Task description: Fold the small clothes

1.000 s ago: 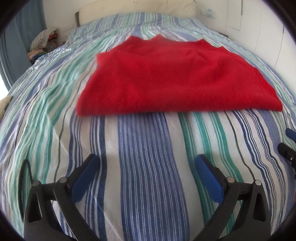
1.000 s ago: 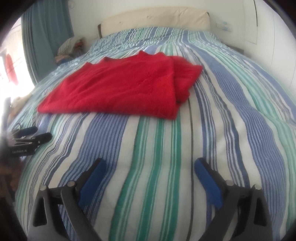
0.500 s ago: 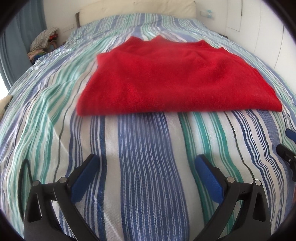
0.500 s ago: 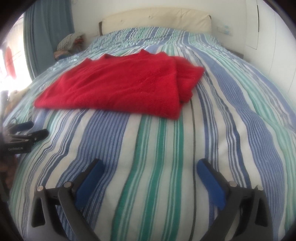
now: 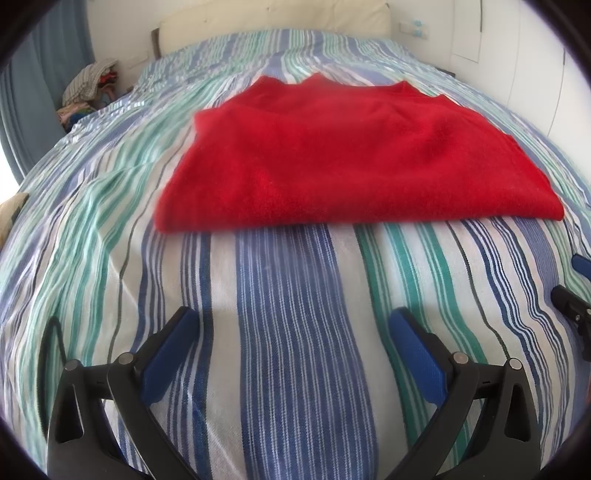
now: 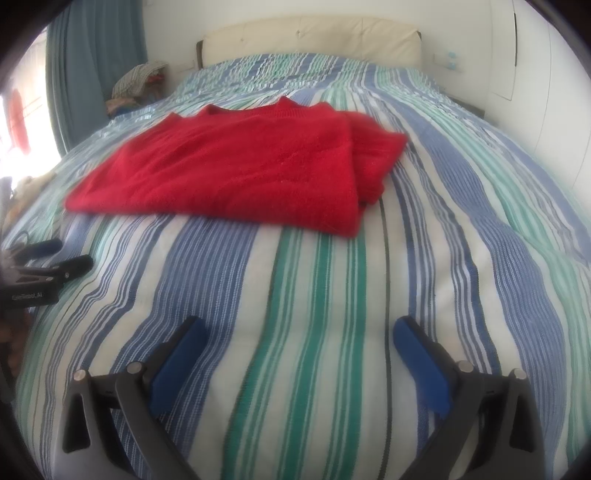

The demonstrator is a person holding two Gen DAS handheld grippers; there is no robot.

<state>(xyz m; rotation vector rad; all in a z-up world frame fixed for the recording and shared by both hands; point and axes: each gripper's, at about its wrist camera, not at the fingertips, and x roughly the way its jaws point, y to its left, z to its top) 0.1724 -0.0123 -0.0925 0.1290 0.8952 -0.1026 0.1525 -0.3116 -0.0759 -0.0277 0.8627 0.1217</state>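
Left wrist view shows the left gripper (image 5: 291, 325) with its blue-padded black fingers (image 5: 173, 343) spread wide and nothing between them, hovering above the blue, green and white striped bedspread (image 5: 295, 369). Ahead of it, well clear of the pads, lies the folded red knitted sweater (image 5: 354, 155), flat on the bedspread near the middle of the bed, its long near edge running across the view. At the right border of this view the dark tips of the right gripper (image 5: 576, 291) show just above the cover. Beyond the sweater stands a cream padded headboard (image 5: 273, 22), and to the far left a heap of loose clothes (image 5: 90, 85) sits beside a blue curtain (image 5: 37, 92).

From the right wrist view the right gripper is likewise held wide apart and empty over the stripes. The sweater lies ahead and to the left, its folded layers stacked at its right end.
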